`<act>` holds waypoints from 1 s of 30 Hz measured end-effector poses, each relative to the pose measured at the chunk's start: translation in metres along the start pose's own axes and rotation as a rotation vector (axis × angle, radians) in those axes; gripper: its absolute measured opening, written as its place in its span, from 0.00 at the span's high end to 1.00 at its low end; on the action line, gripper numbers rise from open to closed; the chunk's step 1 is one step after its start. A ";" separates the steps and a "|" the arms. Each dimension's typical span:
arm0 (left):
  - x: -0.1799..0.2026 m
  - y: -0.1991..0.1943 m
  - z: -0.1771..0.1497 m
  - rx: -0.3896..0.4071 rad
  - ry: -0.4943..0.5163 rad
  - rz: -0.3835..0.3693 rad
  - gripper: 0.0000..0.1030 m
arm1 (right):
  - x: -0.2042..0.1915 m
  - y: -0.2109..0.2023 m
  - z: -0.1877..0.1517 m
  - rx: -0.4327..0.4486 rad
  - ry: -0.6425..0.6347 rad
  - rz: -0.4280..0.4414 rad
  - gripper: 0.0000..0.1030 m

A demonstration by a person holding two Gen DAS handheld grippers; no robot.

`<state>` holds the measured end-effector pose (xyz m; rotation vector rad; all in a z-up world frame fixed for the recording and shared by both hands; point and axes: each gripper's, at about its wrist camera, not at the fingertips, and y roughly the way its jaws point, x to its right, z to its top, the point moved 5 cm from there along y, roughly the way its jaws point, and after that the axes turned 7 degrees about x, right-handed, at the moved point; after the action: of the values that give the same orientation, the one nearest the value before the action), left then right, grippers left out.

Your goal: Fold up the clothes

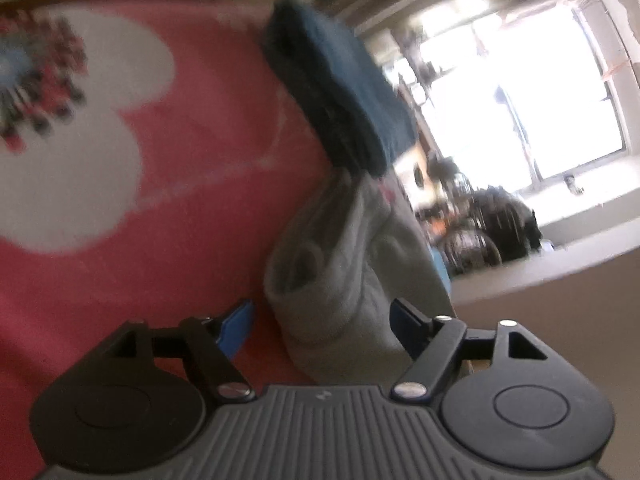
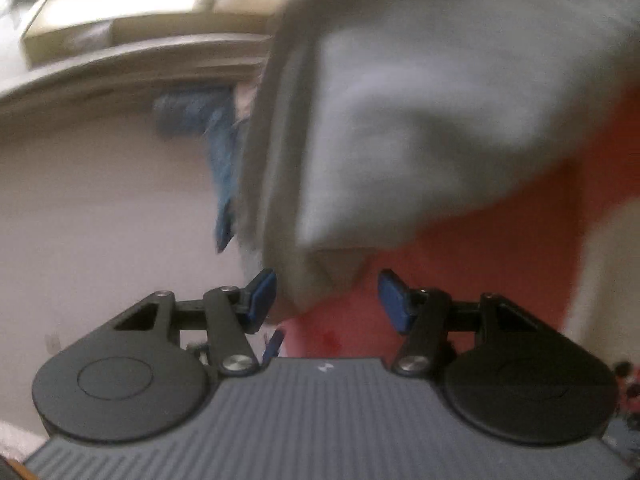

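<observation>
Both feeds are smeared w/ motion blur, so I can't get much fine detail. On the left wrist cam the window [image 1: 520, 92] is blown out white, and the dark clutter under it I can't identify. The printed pattern at the far left edge of the red-and-white bedcover [image 1: 160, 208] is cut off and too blurry to read. On the right wrist cam the top of the grey garment [image 2: 420, 128] runs out of frame, so I can't tell its full shape or what kind of garment it is. The blue fabric [image 2: 220, 160] behind it is half hidden, and what it hangs from I can't tell.

Left gripper [image 1: 322, 330]: blue pads wide apart, nothing between them. On this cam the grey garment [image 1: 344, 272] lies bunched on the bedcover at its edge, just ahead of the fingers, w/ its near end sitting in the gap, closer to the right pad. Contact I can't tell. A dark teal folded cloth [image 1: 340, 96] lies beyond it, further along the same edge.

Right gripper [image 2: 328, 300]: pads also spread, not clamped on anything. A corner of the grey garment points down into the gap, near the left pad [image 2: 262, 294]; touching or not, can't tell.
</observation>
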<state>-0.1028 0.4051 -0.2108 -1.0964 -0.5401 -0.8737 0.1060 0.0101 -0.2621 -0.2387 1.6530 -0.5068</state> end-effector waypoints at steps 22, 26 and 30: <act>-0.006 0.069 -0.029 -0.033 -0.004 -0.057 0.20 | 0.043 -0.015 0.027 0.258 0.266 0.066 0.45; -0.001 0.082 -0.028 0.016 0.012 -0.063 0.23 | 0.046 -0.020 0.031 0.314 0.288 0.078 0.46; 0.004 0.093 -0.025 0.053 -0.004 -0.061 0.32 | 0.044 -0.026 0.041 0.397 0.262 0.081 0.46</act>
<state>-0.0247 0.3978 -0.2667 -1.0379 -0.5997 -0.9056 0.1360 -0.0395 -0.2925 0.1945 1.7644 -0.8167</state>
